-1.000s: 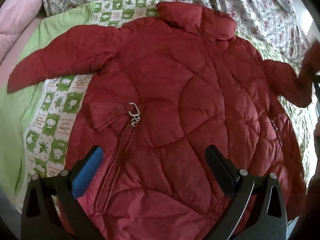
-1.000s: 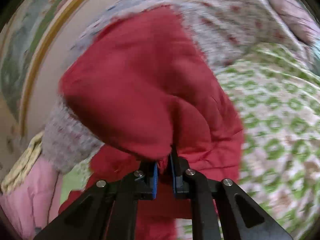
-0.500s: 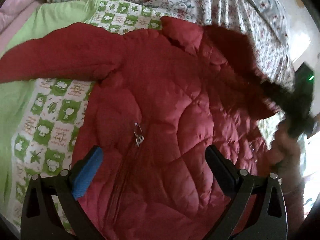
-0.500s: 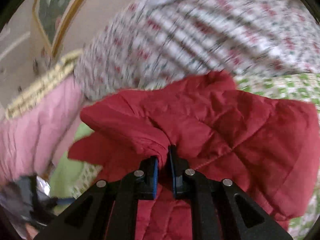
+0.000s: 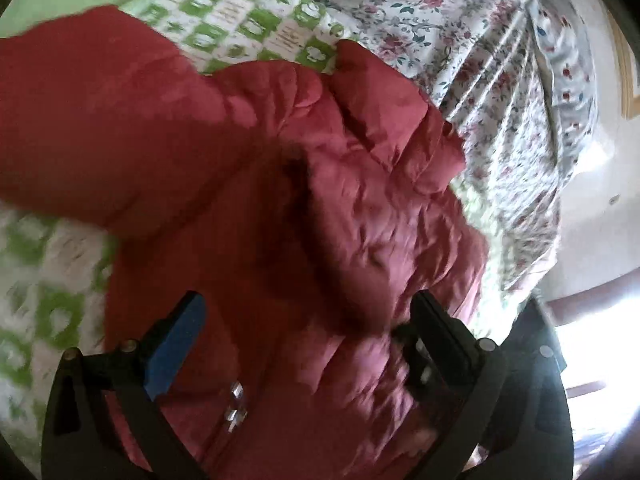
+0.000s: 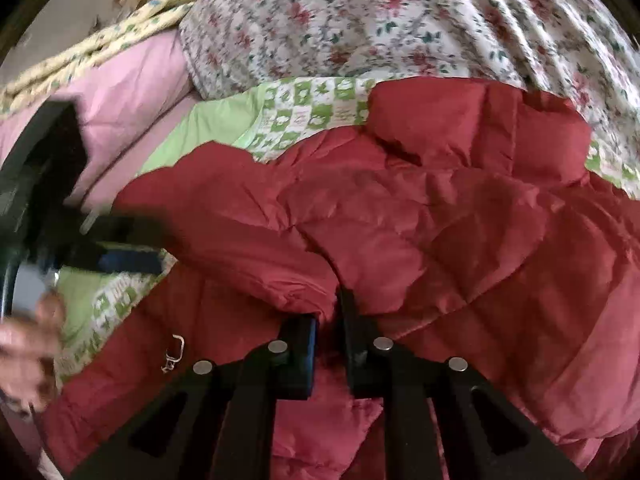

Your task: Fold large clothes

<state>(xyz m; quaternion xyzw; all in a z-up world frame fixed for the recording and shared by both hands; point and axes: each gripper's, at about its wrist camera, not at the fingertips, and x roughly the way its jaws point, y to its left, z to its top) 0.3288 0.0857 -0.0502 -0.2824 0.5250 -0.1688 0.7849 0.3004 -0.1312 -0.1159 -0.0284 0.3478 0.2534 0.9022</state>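
Because the sleeve (image 6: 256,248) must lie across the chest for folding, the right hand-held gripper (image 6: 328,320) has it between its jaws, which are just opening to let go. The left hand-held gripper (image 5: 308,332) hovers spread wide and empty above the red jacket (image 5: 360,208), which lies flat on the bed (image 6: 316,108), collar (image 6: 480,124) toward the flowered bedding (image 6: 360,16), length running from there to the hem.
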